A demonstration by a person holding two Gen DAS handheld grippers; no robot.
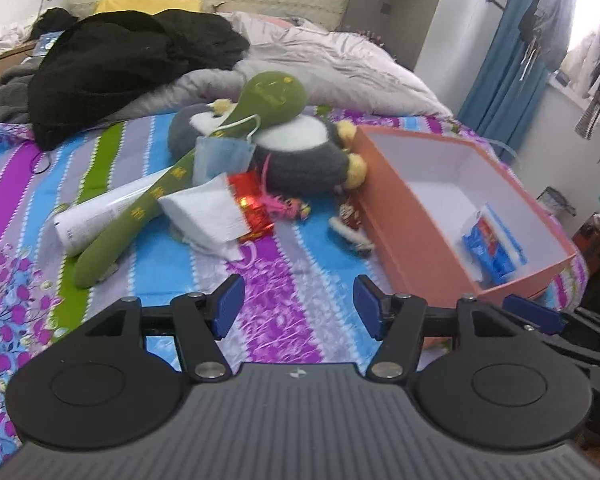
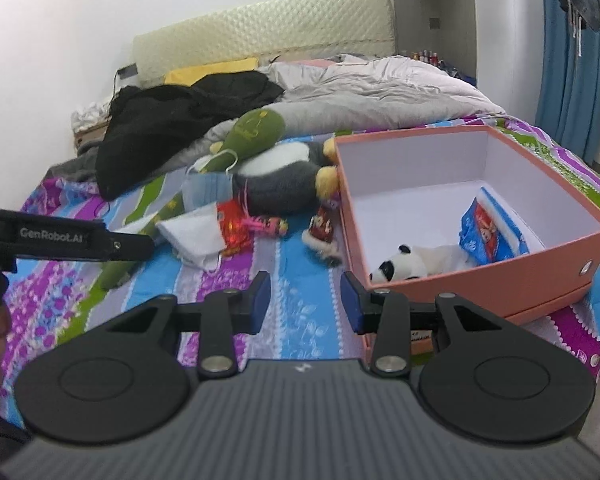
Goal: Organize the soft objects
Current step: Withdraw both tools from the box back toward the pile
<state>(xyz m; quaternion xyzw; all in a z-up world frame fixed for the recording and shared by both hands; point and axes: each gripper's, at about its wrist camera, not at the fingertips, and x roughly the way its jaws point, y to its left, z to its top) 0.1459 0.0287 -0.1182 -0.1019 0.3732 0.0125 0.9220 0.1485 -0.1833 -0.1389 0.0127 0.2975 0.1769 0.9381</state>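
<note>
the grey penguin plush (image 1: 300, 152) lies mid-bed, just left of the pink box (image 1: 416, 240); light, squashy, best pinched at its belly. left gripper (image 1: 299, 312) wide and empty, right gripper (image 2: 305, 300) narrower, empty.

Left claw (image 1: 299, 306): tilted downward, fingers apart, nothing between them. Right claw (image 2: 305, 301): tilted downward, narrower gap, also empty.

Striped bed (image 1: 172, 280) w/ plush toys (image 1: 300, 152), pink box (image 1: 416, 236), black clothes (image 1: 112, 68).
</note>
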